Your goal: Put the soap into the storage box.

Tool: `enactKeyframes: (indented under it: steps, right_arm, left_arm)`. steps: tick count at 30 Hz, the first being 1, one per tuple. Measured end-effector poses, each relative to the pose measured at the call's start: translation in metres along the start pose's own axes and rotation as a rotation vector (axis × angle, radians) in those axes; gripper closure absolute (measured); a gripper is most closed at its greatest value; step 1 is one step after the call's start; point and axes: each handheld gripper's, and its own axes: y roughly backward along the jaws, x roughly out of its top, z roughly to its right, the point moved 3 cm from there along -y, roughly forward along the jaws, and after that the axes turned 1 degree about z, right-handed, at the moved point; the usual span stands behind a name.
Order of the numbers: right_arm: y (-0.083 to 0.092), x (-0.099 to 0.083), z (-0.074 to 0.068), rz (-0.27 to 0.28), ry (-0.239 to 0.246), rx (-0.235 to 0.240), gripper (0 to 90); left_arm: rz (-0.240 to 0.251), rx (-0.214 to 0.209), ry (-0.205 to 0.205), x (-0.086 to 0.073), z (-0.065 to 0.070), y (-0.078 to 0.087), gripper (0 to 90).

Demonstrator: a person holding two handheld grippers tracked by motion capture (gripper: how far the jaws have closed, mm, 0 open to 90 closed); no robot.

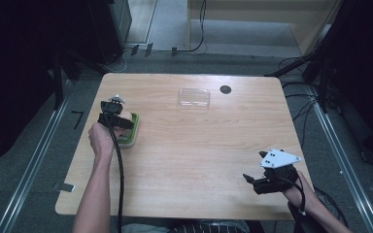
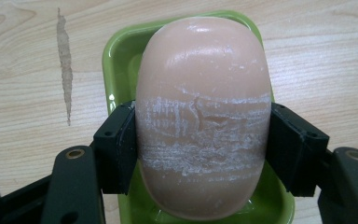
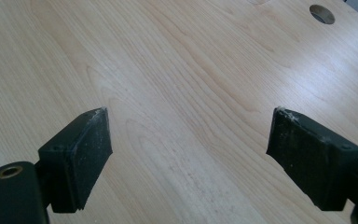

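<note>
**Left tongs clamped on a bar of soap above its green dish**

The left tongs (image 2: 200,154) have their two black jaws pressed against the sides of a pale pink bar of soap (image 2: 203,112), one pad on each flank, so the bar is gripped across its width. The soap's top face is scuffed with whitish scratch marks running across the band where the pads sit. Right under it lies a lime-green soap dish (image 2: 116,56), its rounded rim showing around the far end and along both sides of the bar; whether the soap rests on the dish floor or hangs just above it I cannot tell. In the high view the left tongs (image 1: 121,119) and the hand behind them sit over that dish (image 1: 135,131) near the left edge of the desk (image 1: 199,160), with the cable trailing back along the forearm.

The right tongs (image 3: 189,154) stand with jaws wide apart and bare wood between them. From above they (image 1: 252,182) rest low near the desk's front right corner, pointing left, the grey three-cornered plate on top.

Farther out, a clear plastic lid (image 1: 194,97) lies flat toward the far edge of the desk, and just to its right is a small dark round hole (image 1: 226,89) in the desktop
</note>
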Motion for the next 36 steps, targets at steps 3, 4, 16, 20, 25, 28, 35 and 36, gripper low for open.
enactKeyframes:
  steps: [3, 4, 16, 20, 25, 28, 35, 36]
  right_arm:
    - [0.0, 0.0, 0.0, 0.001, 0.002, 0.0, 13.6]
    - [0.0, 0.0, 0.0, 0.001, 0.002, -0.001, 13.6]
    - [0.0, 0.0, 0.0, 0.001, 0.004, -0.001, 13.6]
    - [0.0, 0.0, 0.0, 0.003, 0.005, 0.001, 13.6]
    - [0.0, 0.0, 0.0, 0.003, 0.006, 0.0, 13.7]
    - [0.0, 0.0, 0.0, 0.001, 0.002, -0.001, 13.6]
    - [0.0, 0.0, 0.001, 0.006, 0.008, -0.003, 13.6]
    - [0.0, 0.0, 0.0, 0.005, 0.006, -0.004, 13.6]
  left_arm:
    - [-0.006, -0.008, 0.002, -0.001, 0.001, -0.002, 33.5]
    - [-0.004, -0.007, 0.003, -0.001, 0.001, -0.003, 33.5]
    - [-0.016, -0.01, 0.017, -0.003, -0.001, -0.01, 33.5]
    - [-0.023, -0.011, 0.017, -0.004, -0.002, -0.011, 33.5]
    - [-0.025, -0.013, 0.023, -0.005, -0.003, -0.012, 33.4]
    - [-0.024, -0.016, 0.027, -0.005, -0.004, -0.013, 33.4]
    - [-0.033, -0.015, 0.022, -0.006, -0.003, -0.016, 33.4]
    - [-0.034, -0.014, 0.023, -0.006, -0.003, -0.016, 33.4]
